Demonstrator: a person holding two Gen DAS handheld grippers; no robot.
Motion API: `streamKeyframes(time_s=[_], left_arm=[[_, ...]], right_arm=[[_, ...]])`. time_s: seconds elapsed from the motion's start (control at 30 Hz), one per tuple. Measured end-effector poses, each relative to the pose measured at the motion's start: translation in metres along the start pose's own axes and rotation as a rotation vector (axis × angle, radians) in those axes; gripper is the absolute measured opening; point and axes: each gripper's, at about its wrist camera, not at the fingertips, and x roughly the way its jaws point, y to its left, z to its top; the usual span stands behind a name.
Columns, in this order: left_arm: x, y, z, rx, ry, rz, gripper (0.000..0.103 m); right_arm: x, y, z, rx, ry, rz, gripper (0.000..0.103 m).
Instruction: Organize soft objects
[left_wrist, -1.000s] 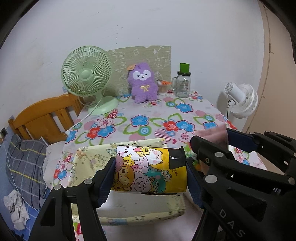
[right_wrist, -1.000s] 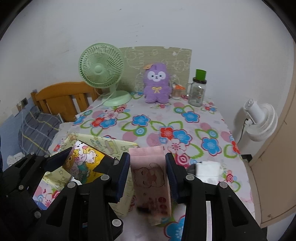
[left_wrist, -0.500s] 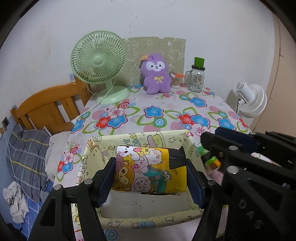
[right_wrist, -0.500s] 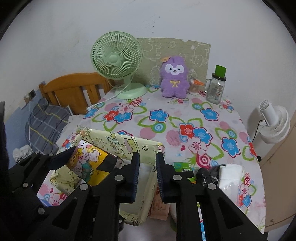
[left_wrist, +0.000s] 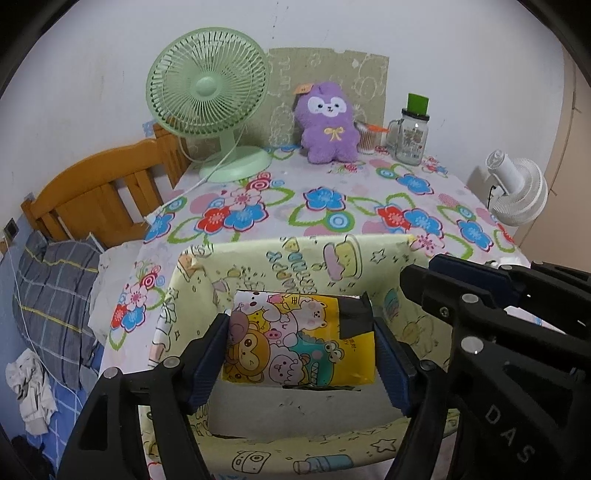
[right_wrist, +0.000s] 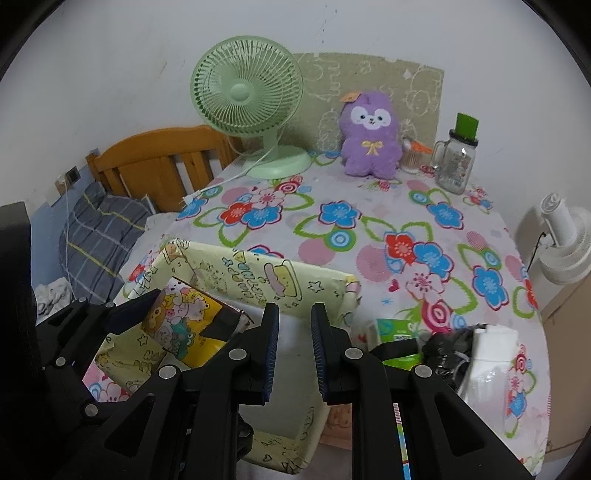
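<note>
A pale yellow cartoon-print fabric box (left_wrist: 295, 254) stands at the near edge of the flowered table. My left gripper (left_wrist: 301, 332) holds a yellow cartoon tissue pack (left_wrist: 295, 347) low inside the box. The pack still spans both pads while the jaws are opening. In the right wrist view the pack (right_wrist: 181, 321) sits at the box's (right_wrist: 258, 273) left end. My right gripper (right_wrist: 294, 310) hovers over the box's right part, shut, with nothing between its pads. A pink pack (right_wrist: 338, 421) lies under it beside the box. A purple plush (right_wrist: 369, 140) sits at the back.
Near the table's right front lie a green pack (right_wrist: 395, 328), a black item (right_wrist: 443, 347) and a white tissue pack (right_wrist: 487, 365). A green fan (left_wrist: 207, 85) and a glass jar (left_wrist: 410, 136) stand at the back. A wooden headboard (left_wrist: 92, 192) is left, a white fan (left_wrist: 517, 192) right.
The right gripper let go of the pink pack and closed with nothing in it. Both grippers moved forward and down to the box; the yellow pack now sits lower inside it.
</note>
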Motion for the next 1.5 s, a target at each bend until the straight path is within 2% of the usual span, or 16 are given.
streamKeyframes(time_s=[0.1, 0.17, 0.2, 0.3, 0.33, 0.7, 0.8, 1.07, 1.2, 1.5], left_arm=[[0.002, 0.000, -0.003, 0.000, 0.005, 0.000, 0.092], [0.001, -0.001, -0.005, 0.005, 0.000, -0.005, 0.096], [0.000, -0.002, -0.005, 0.008, -0.003, -0.007, 0.099], [-0.003, -0.007, -0.007, 0.020, -0.011, -0.008, 0.101], [-0.005, -0.009, -0.007, 0.023, -0.014, -0.008, 0.101], [-0.025, -0.033, -0.010, 0.042, -0.059, -0.024, 0.101], [-0.030, -0.041, -0.012, 0.053, -0.066, -0.026, 0.101], [-0.043, -0.066, -0.014, 0.071, -0.085, -0.050, 0.101], [-0.048, -0.078, -0.016, 0.074, -0.094, -0.064, 0.101], [-0.055, -0.109, -0.021, 0.083, -0.108, -0.105, 0.101]], right_arm=[[0.007, 0.000, -0.002, 0.000, 0.024, -0.004, 0.021], [0.009, 0.000, -0.004, -0.002, 0.029, -0.018, 0.023], [0.009, 0.000, -0.005, -0.004, 0.031, -0.023, 0.029], [0.006, -0.003, -0.008, 0.004, 0.020, -0.030, 0.063], [0.004, -0.004, -0.009, 0.008, 0.006, -0.033, 0.067], [-0.024, -0.025, -0.021, 0.028, -0.034, -0.095, 0.068], [-0.032, -0.033, -0.026, 0.040, -0.043, -0.105, 0.073], [-0.054, -0.051, -0.038, 0.061, -0.072, -0.127, 0.074], [-0.066, -0.061, -0.044, 0.072, -0.091, -0.145, 0.080], [-0.086, -0.085, -0.059, 0.083, -0.117, -0.166, 0.084]])
